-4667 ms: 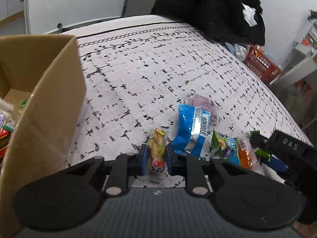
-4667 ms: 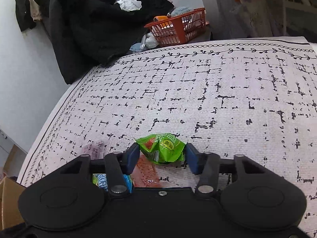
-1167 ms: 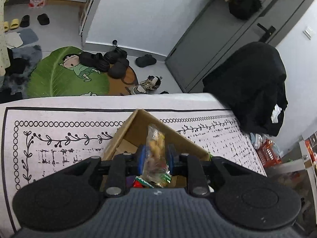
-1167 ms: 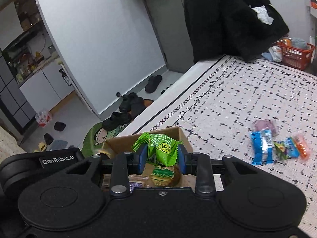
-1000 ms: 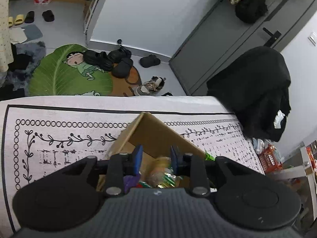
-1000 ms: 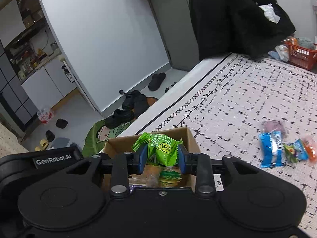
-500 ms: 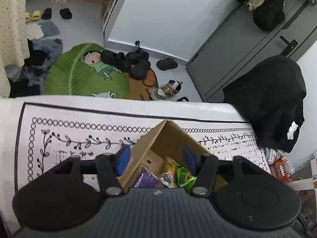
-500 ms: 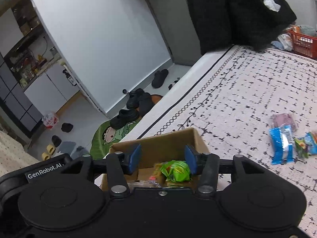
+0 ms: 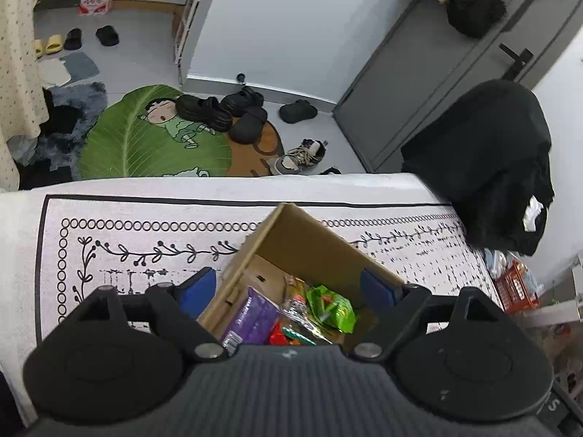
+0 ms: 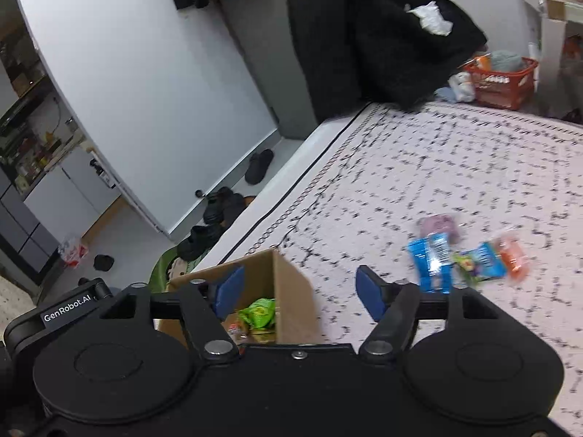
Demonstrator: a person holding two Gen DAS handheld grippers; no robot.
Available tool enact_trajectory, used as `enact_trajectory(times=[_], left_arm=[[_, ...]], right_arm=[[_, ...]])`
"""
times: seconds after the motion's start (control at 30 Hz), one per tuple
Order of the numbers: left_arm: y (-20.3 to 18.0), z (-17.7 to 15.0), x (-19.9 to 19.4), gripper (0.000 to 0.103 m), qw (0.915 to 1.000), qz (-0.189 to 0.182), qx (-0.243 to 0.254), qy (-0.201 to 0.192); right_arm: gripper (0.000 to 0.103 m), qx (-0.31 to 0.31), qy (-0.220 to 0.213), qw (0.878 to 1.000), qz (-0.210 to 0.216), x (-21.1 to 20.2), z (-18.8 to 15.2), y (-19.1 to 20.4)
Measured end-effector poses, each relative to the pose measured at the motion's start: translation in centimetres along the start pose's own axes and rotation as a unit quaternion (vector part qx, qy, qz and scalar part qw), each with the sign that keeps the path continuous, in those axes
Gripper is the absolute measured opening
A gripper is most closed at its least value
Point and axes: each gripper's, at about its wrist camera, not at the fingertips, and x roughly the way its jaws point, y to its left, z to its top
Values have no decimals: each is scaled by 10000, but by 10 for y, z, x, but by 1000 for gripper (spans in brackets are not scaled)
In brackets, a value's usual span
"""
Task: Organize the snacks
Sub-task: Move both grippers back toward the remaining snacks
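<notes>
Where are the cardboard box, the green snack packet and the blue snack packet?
cardboard box (image 9: 309,244), left wrist view, inner far wall.
green snack packet (image 9: 331,307), left wrist view, crinkled middle.
blue snack packet (image 10: 431,264), right wrist view, wrapper centre.

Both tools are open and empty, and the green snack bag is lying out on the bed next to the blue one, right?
Not quite. Both the left tool and right tool are open and empty, but the green snack bag lies inside the cardboard box, as the left wrist view shows. The blue one is out on the bed.
</notes>
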Motion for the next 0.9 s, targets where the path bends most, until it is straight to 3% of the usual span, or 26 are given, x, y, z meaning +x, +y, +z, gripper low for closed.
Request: enact_trajectory(times=[0.27,0.7,0.9], left_arm=[[-24,-11,-16,103,9990,-116,401,-163],[-81,-46,-32,103,9881,-381,1488,-120],[-99,-63,-36,103,9836,-458,1743,-88]], right_arm=[[79,72,-67,9999,-142,-28,5,-30],[95,-42,2,9990,-448,-69,9,-79],[103,11,13,9984,-564,-78,9,-101]])
